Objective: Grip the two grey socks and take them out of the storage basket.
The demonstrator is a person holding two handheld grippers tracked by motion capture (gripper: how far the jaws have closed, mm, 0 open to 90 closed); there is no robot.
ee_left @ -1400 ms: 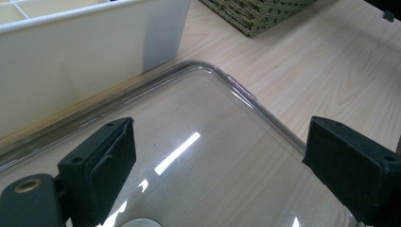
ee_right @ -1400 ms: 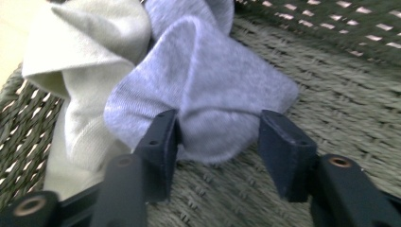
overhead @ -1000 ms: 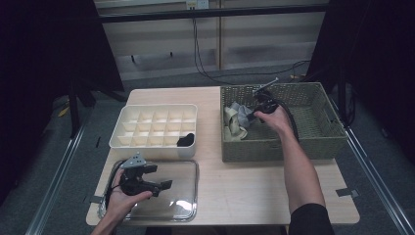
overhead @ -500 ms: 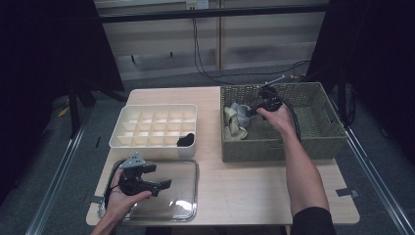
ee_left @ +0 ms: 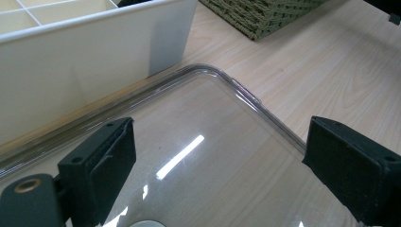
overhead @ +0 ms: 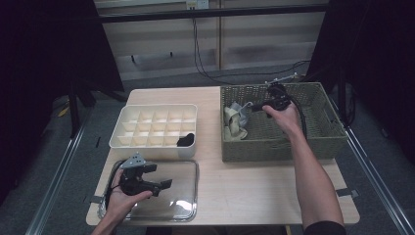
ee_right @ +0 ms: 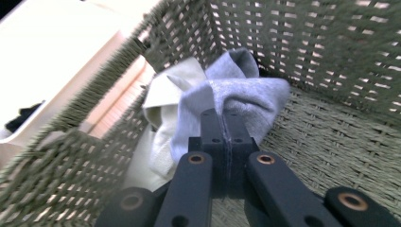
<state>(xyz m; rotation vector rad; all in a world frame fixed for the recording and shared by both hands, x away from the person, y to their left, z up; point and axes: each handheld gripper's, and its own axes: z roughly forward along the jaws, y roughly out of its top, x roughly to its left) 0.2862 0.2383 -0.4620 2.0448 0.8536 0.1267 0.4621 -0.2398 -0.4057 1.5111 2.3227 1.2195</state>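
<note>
The right claw (ee_right: 226, 124) grips the grey sock (ee_right: 236, 101) tightly; lift it straight over the basket (overhead: 274, 147) wall at nine o'clock. The left claw (ee_left: 217, 165) waits open over the clear lid (ee_left: 198, 156).

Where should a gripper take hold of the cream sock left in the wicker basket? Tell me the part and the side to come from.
Pinch a raised fold of the cream sock, coming from above. It lies crumpled against the left wall of the wicker basket, so a sideways approach looks blocked. The right gripper is shut on the grey sock beside it; that probably needs lifting clear first.
</note>
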